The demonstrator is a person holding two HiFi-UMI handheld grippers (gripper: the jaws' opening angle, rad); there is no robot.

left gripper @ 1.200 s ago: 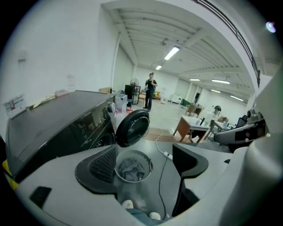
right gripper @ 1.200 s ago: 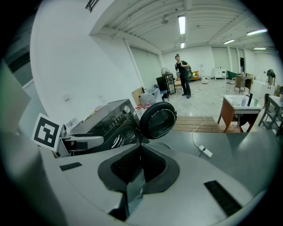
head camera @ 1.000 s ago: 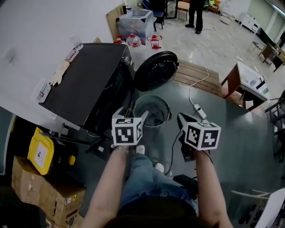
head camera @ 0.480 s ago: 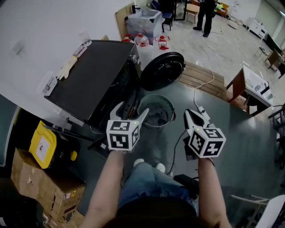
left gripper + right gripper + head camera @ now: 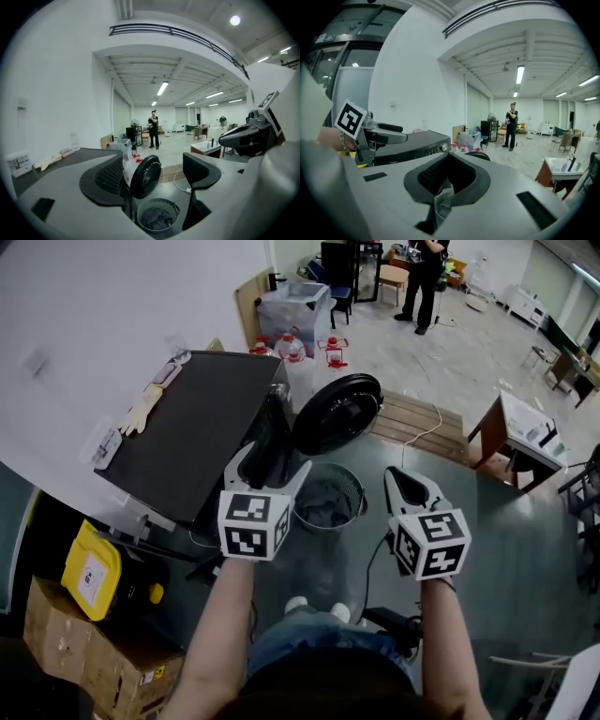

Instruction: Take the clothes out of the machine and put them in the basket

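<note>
Just in front of the washing machine (image 5: 187,437), below its open round door (image 5: 337,413), stands the mesh basket (image 5: 352,486) with crumpled grey clothes (image 5: 323,512) inside it. The machine's drum mouth is a dark gap, partly covered in the head view by the left tongs (image 5: 269,468), so I cannot tell whether anything lies inside.

The left tongs hang over the machine's front edge with the jaws wide apart and nothing between them. The left gripper view looks between these jaws to the door (image 5: 146,176) and, under it, to the basket (image 5: 140,208) and clothes (image 5: 157,220). Its right edge catches the right tongs (image 5: 248,136).

The right tongs (image 5: 401,482) are held on the far side of the basket from the machine, jaws closed together. Only the right gripper view shows a pale slip (image 5: 443,201) with fine printed lines sitting in the slot just below where the jaws meet. I cannot tell whether it is pinched there or belongs to the tongs. That view hides the basket behind the tongs' own body, but it shows the machine's front panel with a knob (image 5: 445,147), which no other view gives.

Beyond the machine a person (image 5: 512,124) stands far off in the hall, too small to make out.
</note>
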